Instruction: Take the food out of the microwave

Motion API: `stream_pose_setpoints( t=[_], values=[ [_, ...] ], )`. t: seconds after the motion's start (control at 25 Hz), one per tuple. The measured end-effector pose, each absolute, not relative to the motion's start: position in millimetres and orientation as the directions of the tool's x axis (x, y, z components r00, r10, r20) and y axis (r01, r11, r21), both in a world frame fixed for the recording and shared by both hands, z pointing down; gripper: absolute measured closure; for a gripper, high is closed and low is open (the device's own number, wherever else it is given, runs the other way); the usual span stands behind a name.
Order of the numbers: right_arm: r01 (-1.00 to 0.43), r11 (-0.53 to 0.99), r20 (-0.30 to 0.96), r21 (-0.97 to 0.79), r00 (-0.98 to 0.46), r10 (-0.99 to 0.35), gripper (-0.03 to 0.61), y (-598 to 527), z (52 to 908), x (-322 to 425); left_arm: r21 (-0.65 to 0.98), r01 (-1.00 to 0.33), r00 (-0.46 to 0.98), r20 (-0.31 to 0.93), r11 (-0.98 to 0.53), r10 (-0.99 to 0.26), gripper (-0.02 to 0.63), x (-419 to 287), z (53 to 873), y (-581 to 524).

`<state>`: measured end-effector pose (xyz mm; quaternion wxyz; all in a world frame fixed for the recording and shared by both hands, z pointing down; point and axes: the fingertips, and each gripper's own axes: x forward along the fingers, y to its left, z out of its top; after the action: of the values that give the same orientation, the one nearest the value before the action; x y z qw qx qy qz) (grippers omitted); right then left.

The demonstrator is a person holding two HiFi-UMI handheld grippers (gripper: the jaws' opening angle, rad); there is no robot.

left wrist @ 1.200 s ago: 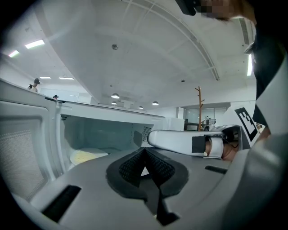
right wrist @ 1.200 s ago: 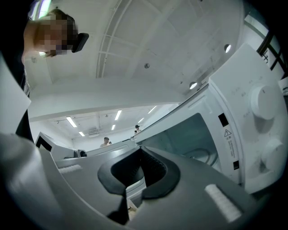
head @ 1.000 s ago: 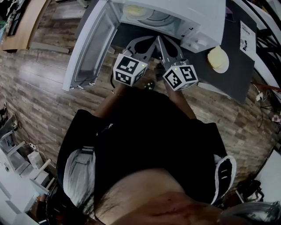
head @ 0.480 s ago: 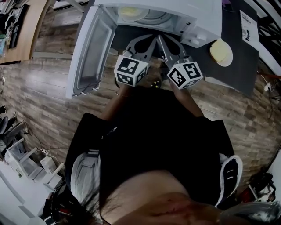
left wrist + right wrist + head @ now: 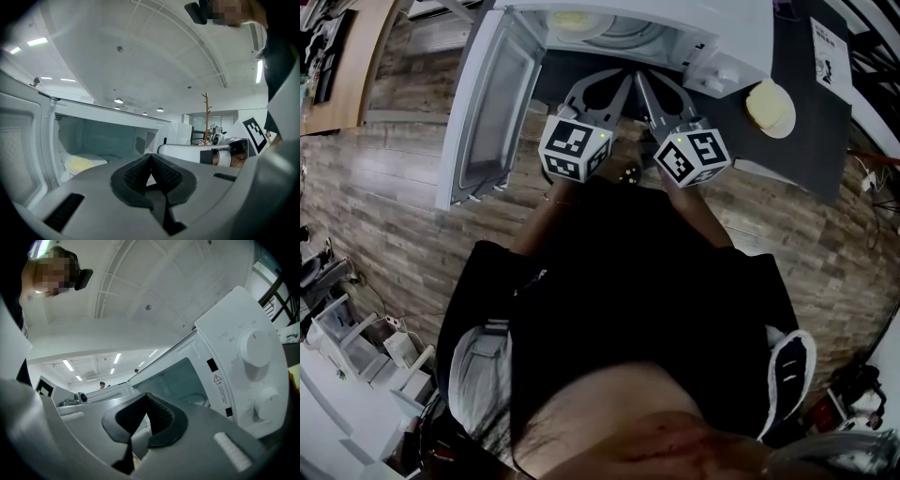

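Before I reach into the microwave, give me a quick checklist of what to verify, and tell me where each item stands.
1. Microwave door open: ok, swung wide to the left.
2. Food in sight: ok, a plate of yellowish food sits in the left part of the cavity.
3. Left gripper ready to grasp: not ok, jaws together, nothing between them.
4. Right gripper ready to grasp: not ok, jaws together, empty.
5. Set-down room: ok, the dark mat has bare space beside the other plate of food.
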<state>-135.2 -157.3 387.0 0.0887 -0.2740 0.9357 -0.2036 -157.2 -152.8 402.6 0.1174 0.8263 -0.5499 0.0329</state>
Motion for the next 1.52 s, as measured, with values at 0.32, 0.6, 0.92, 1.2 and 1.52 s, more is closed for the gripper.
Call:
stream_pose_setpoints(
  t=[0.32,0.6,0.92,1.2,1.52],
  values=[
    [-0.451,0.776,-0.053,-0.441,-0.850,-0.524,0.577,-152.2,388.3,-138.8,0.161,-0.927,0.365,0.187,-0.338,-0.912,0.607,-163.8,401.2,-149.5],
    [-0.438,0.770,-0.045,-0.464,-0.857,-0.514,0.578,-154.1,395.3,-144.6,0.175,-0.928,0.361,0.205,-0.329,-0.910,0.607,-168.7,405.3,-149.3],
    [-0.419,0.763,-0.034,-0.491,-0.867,-0.498,0.577,-163.8,401.9,-158.3,0.191,-0.924,0.364,0.179,-0.331,-0.914,0.607,-183.2,414.5,-160.4],
    [-0.426,0.765,-0.014,-0.482,-0.870,-0.494,0.577,-176.4,408.2,-170.8,0.214,-0.945,0.290,0.192,-0.248,-0.938,0.607,-214.6,425.9,-172.3],
    [-0.423,0.769,0.014,-0.479,-0.880,-0.475,0.577,-189.1,415.6,-189.9,0.282,-0.950,0.198,0.222,-0.132,-0.955,0.606,-255.6,440.7,-185.1]
  ],
)
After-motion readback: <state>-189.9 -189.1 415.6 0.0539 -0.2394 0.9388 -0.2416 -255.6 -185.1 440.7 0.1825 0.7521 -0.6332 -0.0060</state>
